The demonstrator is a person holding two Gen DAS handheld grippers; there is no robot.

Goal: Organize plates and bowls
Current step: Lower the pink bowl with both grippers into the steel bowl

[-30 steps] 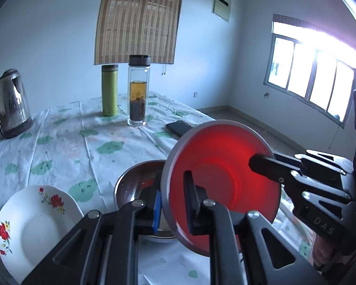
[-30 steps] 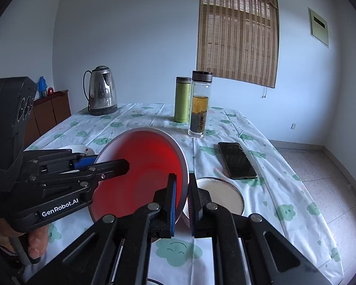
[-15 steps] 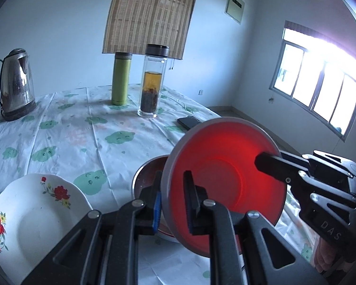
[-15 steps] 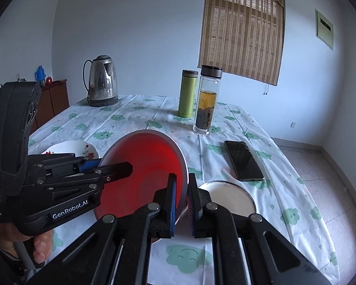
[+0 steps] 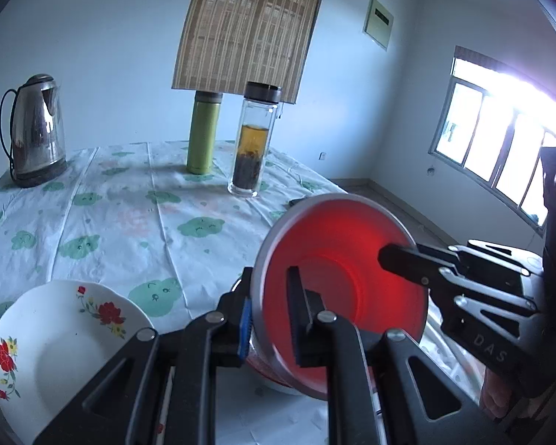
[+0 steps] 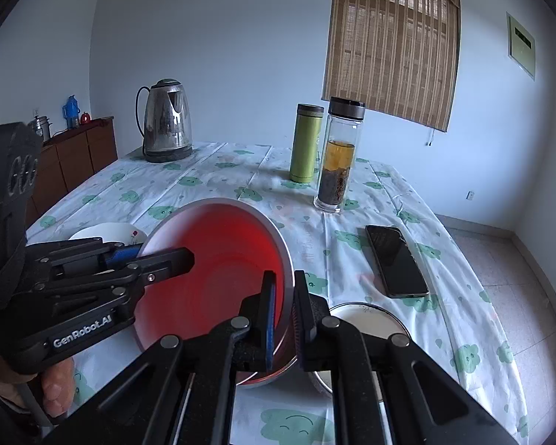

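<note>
Behind the red bowl [image 5: 344,289] clamped by both grippers' fingers, a dish hides.

Left tool [image 5: 268,315] clamped on near rim of red bowl [image 5: 344,289], one finger [image 5: 300,315] inside, the other behind the rim. Bowl held tilted on edge above worktop [image 5: 129,222], red inside facing camera. Right tool [image 5: 463,282] entering from right, one finger [image 5: 407,259] lying across bowl's inside at far rim. Flowered white plate [image 5: 55,348] at lower left on worktop. Kettle [image 5: 33,137] at far left; green flask [image 5: 204,133] and glass tea bottle [image 5: 254,141] side by side at far edge.
</note>
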